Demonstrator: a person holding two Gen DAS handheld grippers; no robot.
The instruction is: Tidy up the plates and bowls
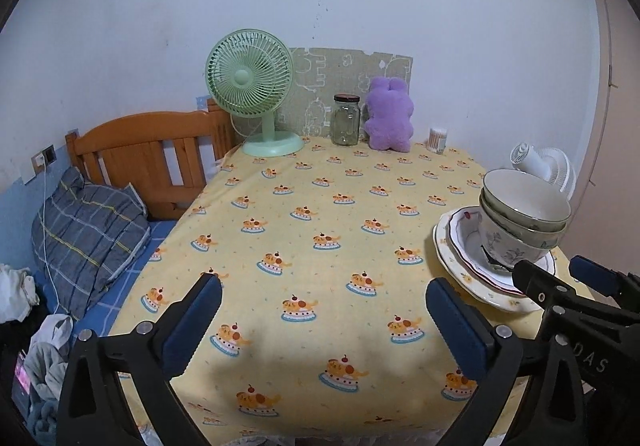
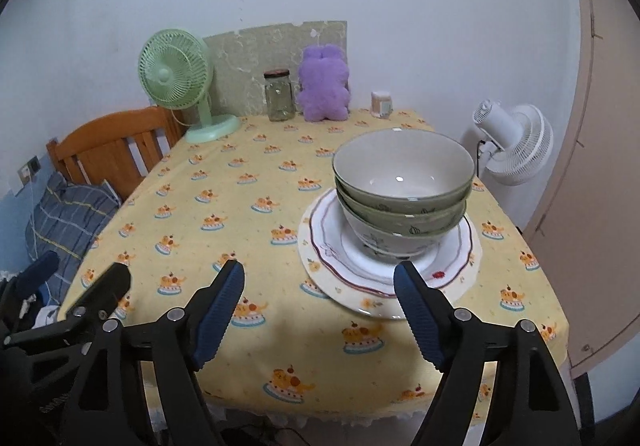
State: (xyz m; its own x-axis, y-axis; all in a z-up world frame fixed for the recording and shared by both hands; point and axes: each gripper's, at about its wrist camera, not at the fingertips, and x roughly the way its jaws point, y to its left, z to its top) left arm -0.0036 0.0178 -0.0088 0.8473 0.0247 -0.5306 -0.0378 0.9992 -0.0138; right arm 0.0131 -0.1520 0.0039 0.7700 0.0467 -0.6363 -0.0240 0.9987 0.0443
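Observation:
Three nested bowls (image 2: 402,197) stand on a white plate with a red rim line (image 2: 332,242), which lies on a larger cream plate (image 2: 344,292), at the table's near right. The stack also shows in the left wrist view (image 1: 520,221). My right gripper (image 2: 320,278) is open and empty, just in front of the stack's left side. My left gripper (image 1: 324,294) is open and empty over the near middle of the yellow tablecloth (image 1: 304,205). In the left wrist view the right gripper (image 1: 560,278) sits beside the plates.
At the table's far edge stand a green fan (image 1: 252,85), a glass jar (image 1: 346,119), a purple plush toy (image 1: 390,113) and a cotton-swab tub (image 1: 438,139). A wooden bed headboard (image 1: 152,153) and pillow (image 1: 84,230) lie left. A white fan (image 2: 514,141) stands right.

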